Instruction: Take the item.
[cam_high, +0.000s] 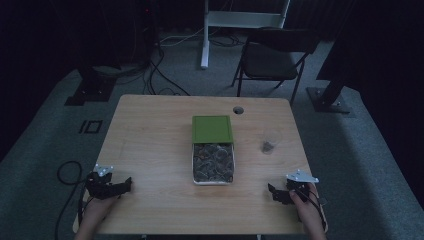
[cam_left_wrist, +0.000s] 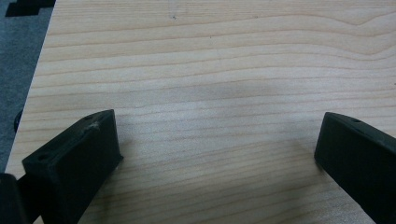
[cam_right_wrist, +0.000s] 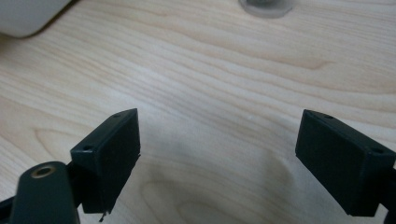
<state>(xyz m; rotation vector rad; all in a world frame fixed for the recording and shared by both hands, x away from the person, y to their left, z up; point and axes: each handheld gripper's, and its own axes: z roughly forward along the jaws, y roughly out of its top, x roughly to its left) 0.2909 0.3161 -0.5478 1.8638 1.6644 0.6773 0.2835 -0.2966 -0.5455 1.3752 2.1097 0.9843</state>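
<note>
In the high view, the left gripper (cam_high: 119, 187) rests at the near left corner of the table (cam_high: 150, 145) and the right gripper (cam_high: 275, 194) at the near right corner, each held in a hand, both well apart from the tray (cam_high: 213, 181) at the table's centre. The tray holds dark, small pieces too dim to identify; its green lid (cam_high: 212, 129) lies just behind it, toward the far edge. A clear cup (cam_high: 270, 141) stands near the right edge, apart from the tray. In the left gripper view, the jaws stand spread wide over bare wood, holding nothing. In the right gripper view, the jaws are likewise spread and empty; the cup's base (cam_right_wrist: 266, 6) lies straight ahead and the tray's corner (cam_right_wrist: 28, 16) to the upper left. Judgement: the step in hand is the first reach. Advance the right gripper toward the tray with jaws kept apart, descend vertically over one piece, and avoid striking the cup.
</note>
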